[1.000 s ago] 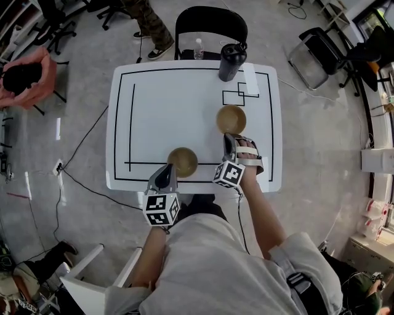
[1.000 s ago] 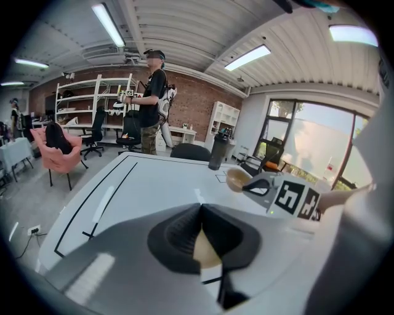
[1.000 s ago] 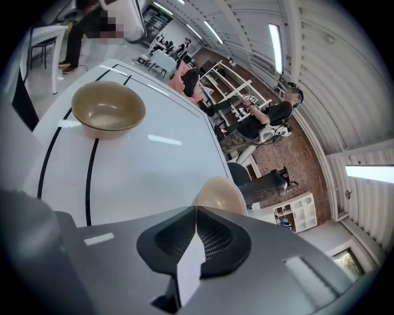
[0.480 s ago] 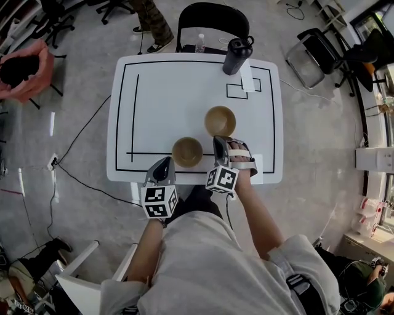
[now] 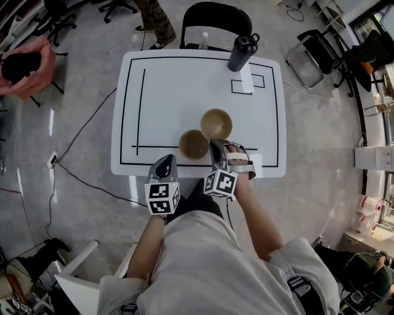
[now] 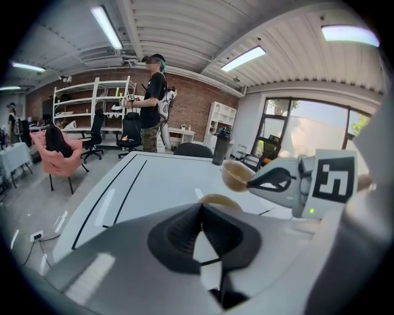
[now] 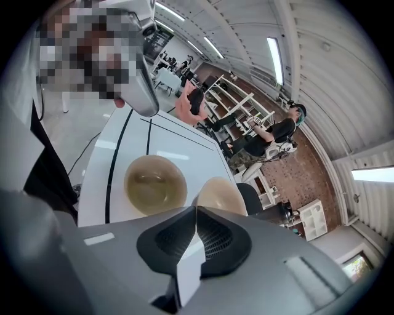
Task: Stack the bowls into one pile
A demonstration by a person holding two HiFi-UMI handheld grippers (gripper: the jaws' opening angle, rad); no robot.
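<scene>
Plainly, two tan bowls were on the near right part of the white table (image 5: 184, 80), inside its black border line. The right gripper (image 7: 196, 212) had its jaws together, clamped on the near rim of the far bowl (image 6: 236, 175). Its own view showed the bowl's pale outer wall just past the pads, though the pads covered the rim itself, so the exact bite was hard to make out. Seen from the left gripper's side, that bowl hung tilted in the air, raised clear of the tabletop, with the right jaws pinching its edge.

The near bowl (image 5: 194, 144) stood upright on the table, just to the left of the held one and nearer. From above their rims looked almost touching.

The left gripper (image 6: 200, 208) was closed too, pads pressed together with nothing between them. It hovered at the near table edge, just short of the near bowl and left of the right gripper.

A black bottle (image 5: 242, 52) stood at the far right of the table, well apart from both bowls, beside small black rectangles drawn on the top. A black chair (image 5: 215, 18) stood beyond the far edge.
</scene>
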